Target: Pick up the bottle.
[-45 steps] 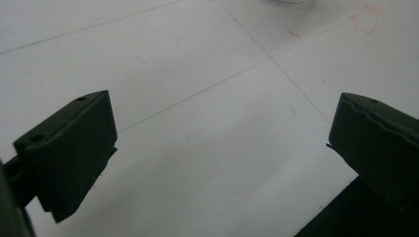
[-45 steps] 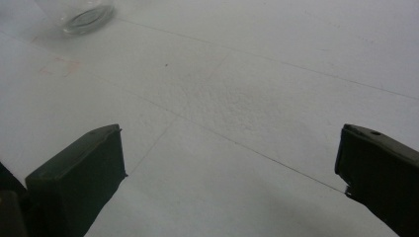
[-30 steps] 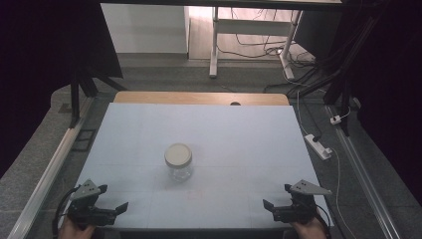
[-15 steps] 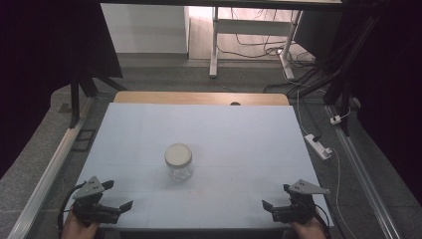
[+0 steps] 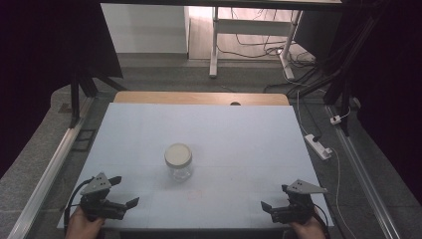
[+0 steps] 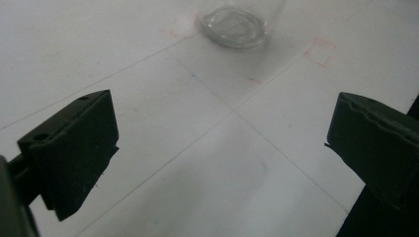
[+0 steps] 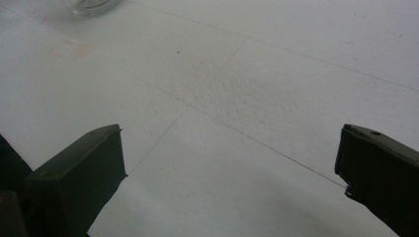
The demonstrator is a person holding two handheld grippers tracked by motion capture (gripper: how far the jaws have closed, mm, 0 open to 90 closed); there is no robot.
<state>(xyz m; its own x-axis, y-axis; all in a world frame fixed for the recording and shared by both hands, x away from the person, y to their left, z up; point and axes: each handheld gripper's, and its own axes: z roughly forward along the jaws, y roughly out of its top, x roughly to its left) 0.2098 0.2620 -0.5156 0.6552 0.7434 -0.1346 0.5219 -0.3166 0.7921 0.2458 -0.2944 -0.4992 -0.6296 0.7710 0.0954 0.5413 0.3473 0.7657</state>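
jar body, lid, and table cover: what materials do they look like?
Jar: looks like clear glass; the table shows through its wall, and its base glints. Could be clear plastic.
Lid: matte cream, likely plastic or coated metal; no shine.
Table cover: white, matte, finely pebbled sheet, seemingly foam board or paper, seams visible.

High view looks down; both gripper views skim the table (image 5: 239, 129) closely.
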